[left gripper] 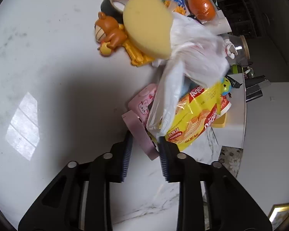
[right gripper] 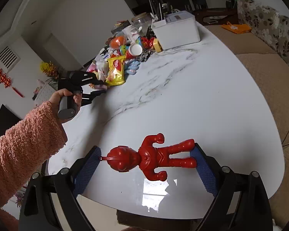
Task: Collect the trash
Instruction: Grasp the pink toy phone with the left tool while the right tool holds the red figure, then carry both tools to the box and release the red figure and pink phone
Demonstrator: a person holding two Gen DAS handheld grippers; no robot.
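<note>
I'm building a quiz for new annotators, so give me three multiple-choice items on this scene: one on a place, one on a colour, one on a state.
1. Where does the white bin stand?
A. on the sofa
B. at the far end of the table
C. on the floor

2. What colour is most of the snack bag?
A. green
B. black
C. yellow

3. How do the right gripper's jaws stand?
A. wide apart, with the toy figure spanning the gap
B. pressed fully together
C. out of view

Answers:
1. B: the white bin sits on the table, past the pile.
2. C: the snack bag is yellow with red print.
3. A: on the right gripper, the toy figure reaches both pads, head and feet.
</note>
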